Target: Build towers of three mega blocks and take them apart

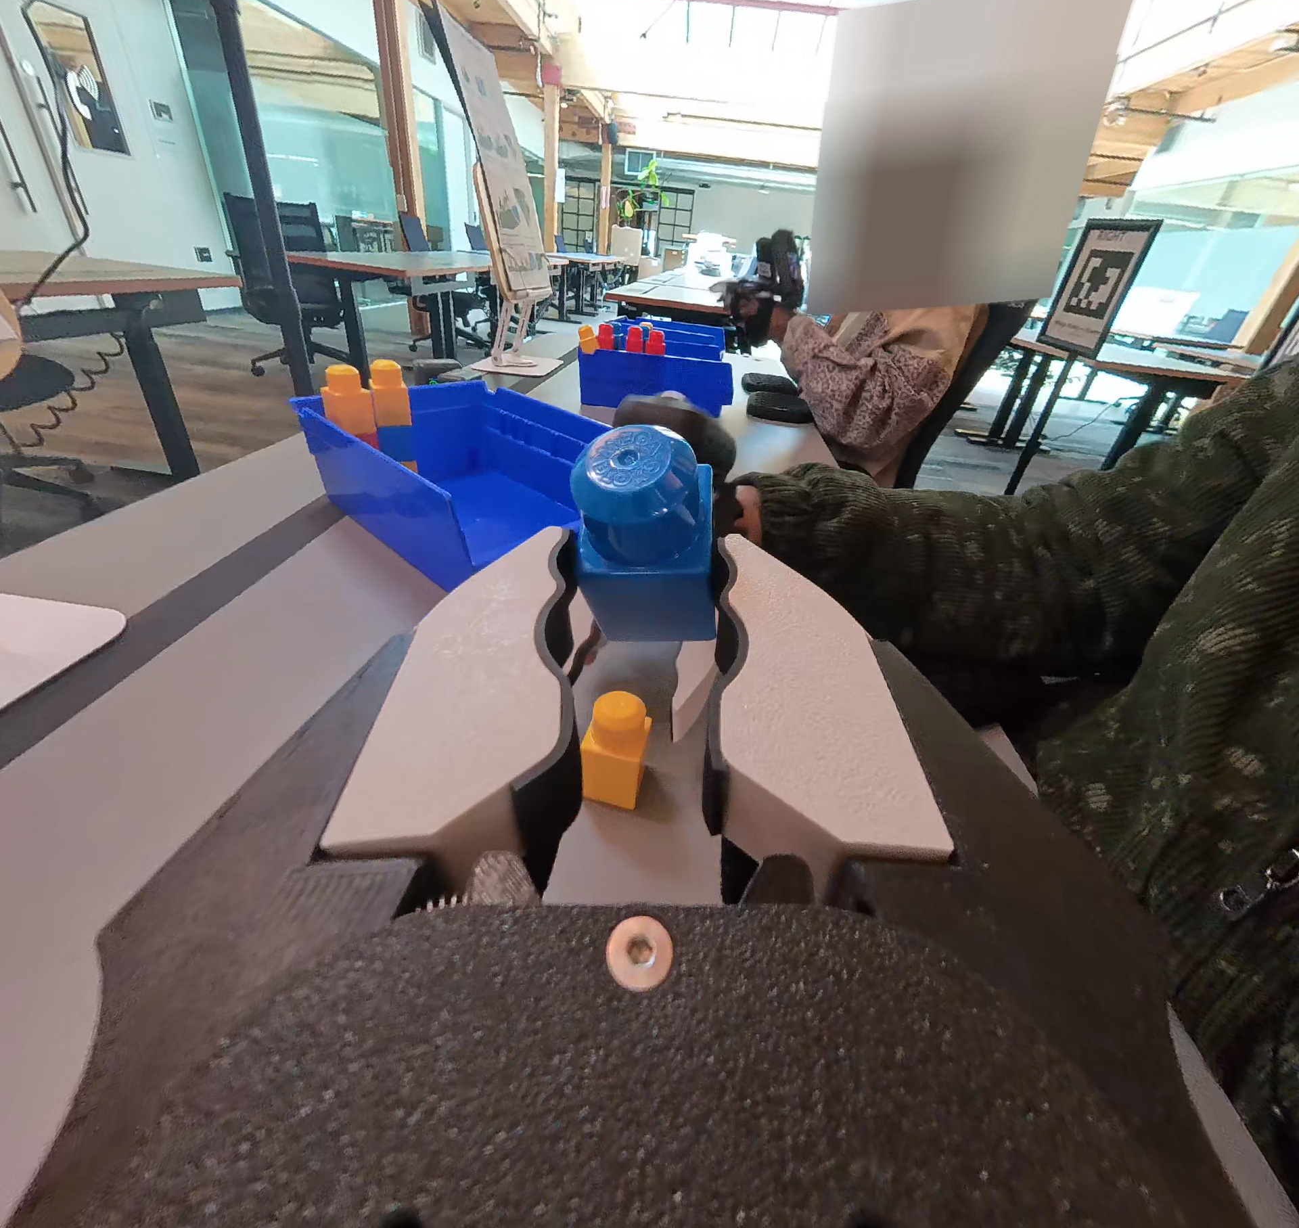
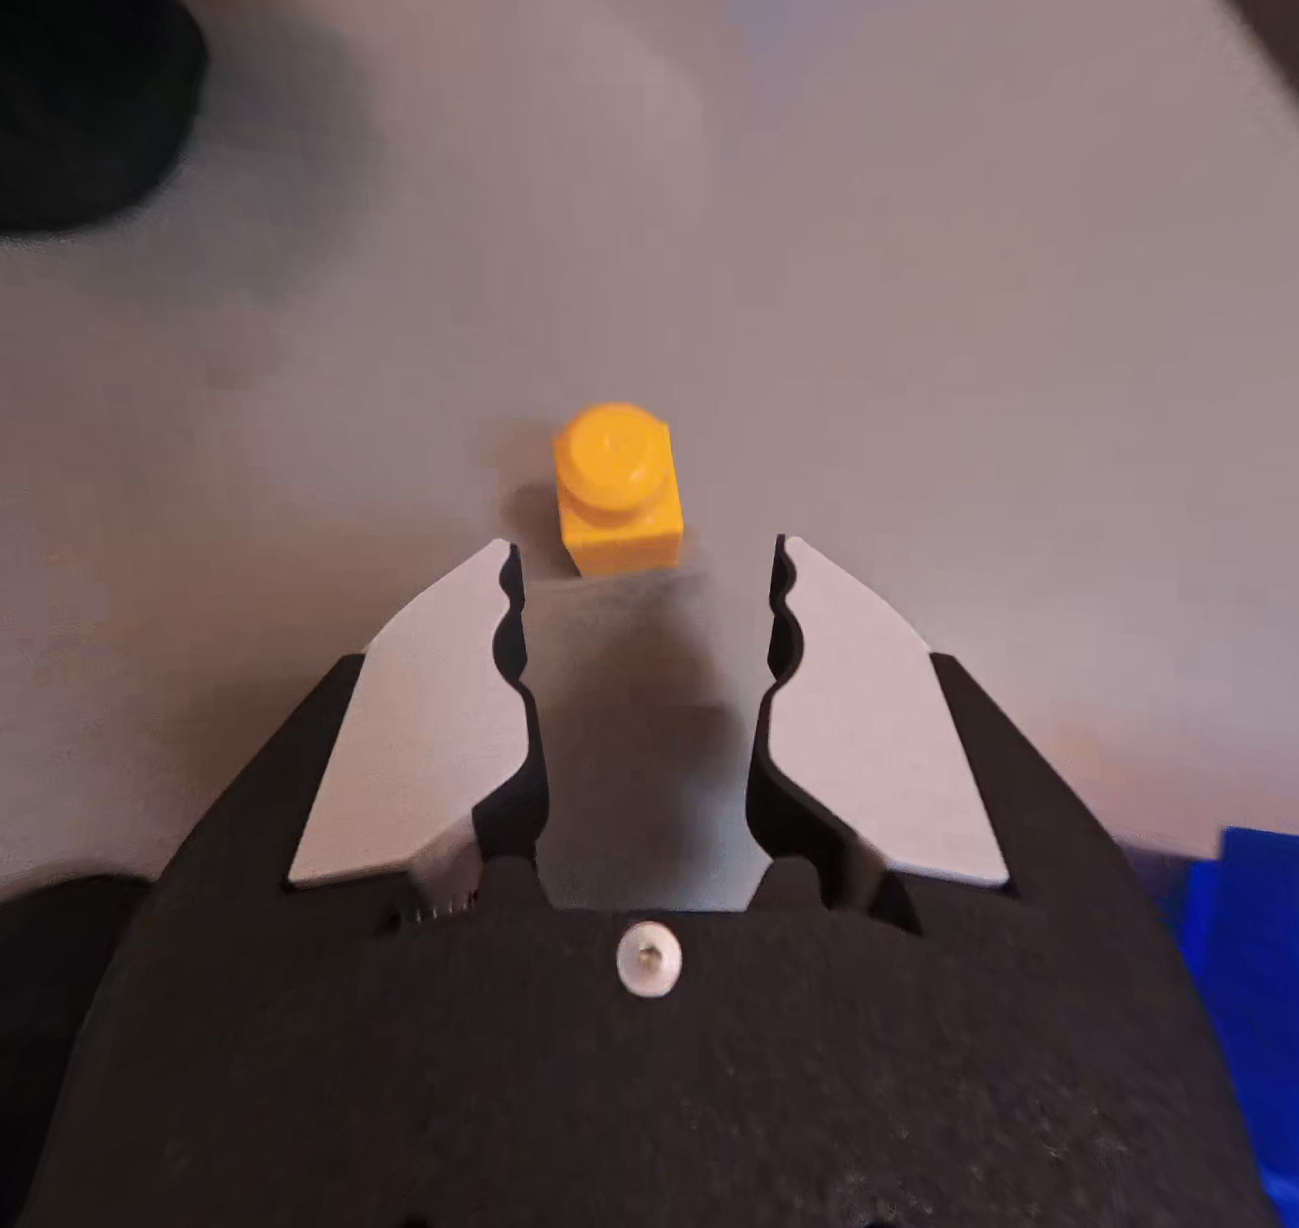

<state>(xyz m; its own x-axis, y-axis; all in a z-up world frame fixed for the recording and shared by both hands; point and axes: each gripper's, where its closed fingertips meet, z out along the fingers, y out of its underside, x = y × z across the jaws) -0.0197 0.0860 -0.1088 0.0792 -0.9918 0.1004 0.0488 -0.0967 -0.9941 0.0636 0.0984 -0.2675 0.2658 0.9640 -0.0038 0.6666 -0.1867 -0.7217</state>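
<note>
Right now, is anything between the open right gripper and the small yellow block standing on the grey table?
Nothing visible. The right gripper is open, and the small yellow plastic block stands alone on bare grey table just ahead of its fingertips.

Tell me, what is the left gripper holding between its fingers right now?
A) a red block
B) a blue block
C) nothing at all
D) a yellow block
B: in the left wrist view the left gripper is shut on a blue block held above the table, while the single yellow block stands free on the grey table below it.
</note>
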